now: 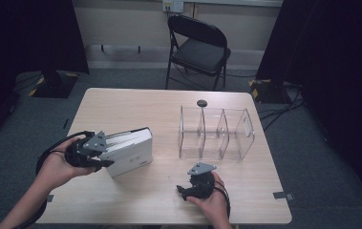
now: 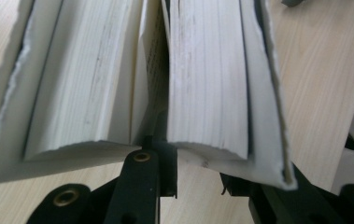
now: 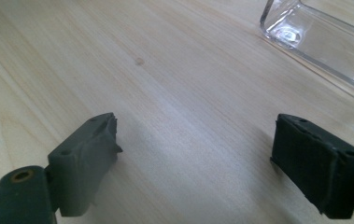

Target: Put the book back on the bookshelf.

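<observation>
White book (image 1: 130,150) | clamped in left hand-held gripper (image 1: 103,153) | on table (image 1: 135,105)

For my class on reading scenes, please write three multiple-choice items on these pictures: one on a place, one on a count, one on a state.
1. Where do the books lie?
A. left of the clear organiser
B. inside it
C. on the chair

2. How many compartments has the organiser?
A. one
B. three
C. six

3. How stands the right gripper?
A. shut on a book
B. open over bare table
C. shut on the organiser

Key: 1 A, the high view shows them left of it; 2 B, two dividers between the end walls; 3 B, jaws apart, nothing between.
</observation>
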